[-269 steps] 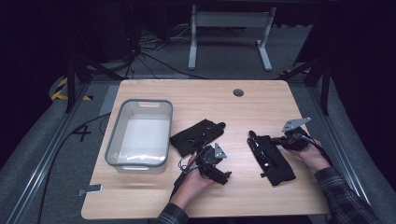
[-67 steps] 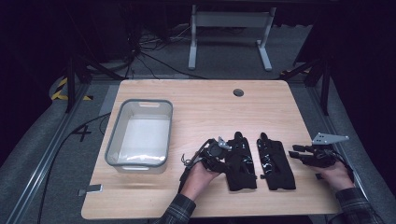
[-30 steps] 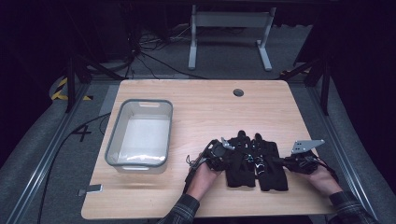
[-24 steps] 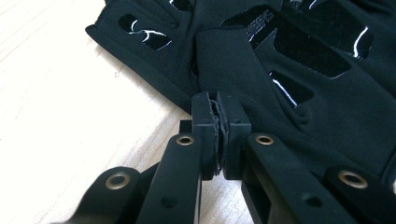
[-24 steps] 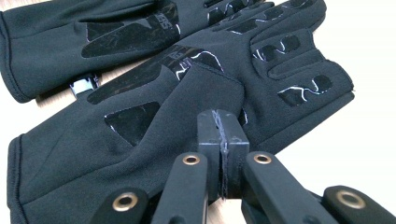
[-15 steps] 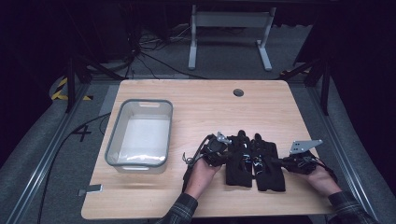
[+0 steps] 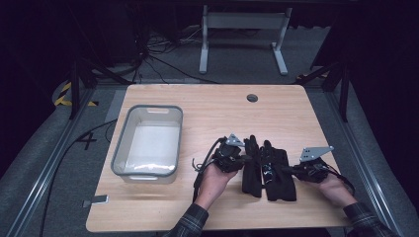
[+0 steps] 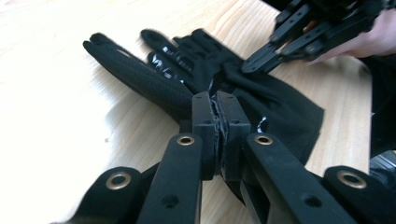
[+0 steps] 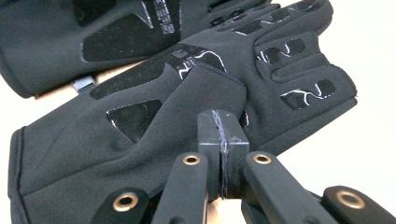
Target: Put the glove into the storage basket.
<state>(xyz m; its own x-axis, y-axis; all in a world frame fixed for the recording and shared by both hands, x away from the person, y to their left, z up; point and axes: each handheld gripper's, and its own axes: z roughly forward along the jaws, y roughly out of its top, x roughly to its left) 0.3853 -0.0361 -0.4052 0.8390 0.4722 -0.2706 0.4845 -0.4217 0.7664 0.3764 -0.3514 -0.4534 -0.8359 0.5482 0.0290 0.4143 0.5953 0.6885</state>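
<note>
Two black gloves lie side by side on the wooden table point(image 7: 207, 111), fingers pointing away from the person. My left gripper point(image 7: 242, 159) point(image 8: 215, 97) is shut on the near edge of the left glove point(image 7: 252, 170) point(image 8: 140, 79), which is pulled up a little and looks narrow. At the right side of the right glove point(image 7: 280, 173) point(image 9: 154, 135), my right gripper point(image 7: 295, 170) point(image 9: 221, 116) is shut on its raised thumb flap. In the left gripper view the right gripper point(image 8: 250, 65) meets that glove point(image 8: 280, 107). The left glove point(image 9: 70, 42) lies beyond in the right gripper view.
A grey-rimmed plastic bin point(image 7: 153, 107) stands on the left half of the table. A round cable hole point(image 7: 252, 98) is near the far edge. Dark floor, cables and a metal stand lie beyond the table.
My left gripper has risen slightly with the left glove's edge, and that glove now looks narrower. The right gripper stays at the right glove's side.
</note>
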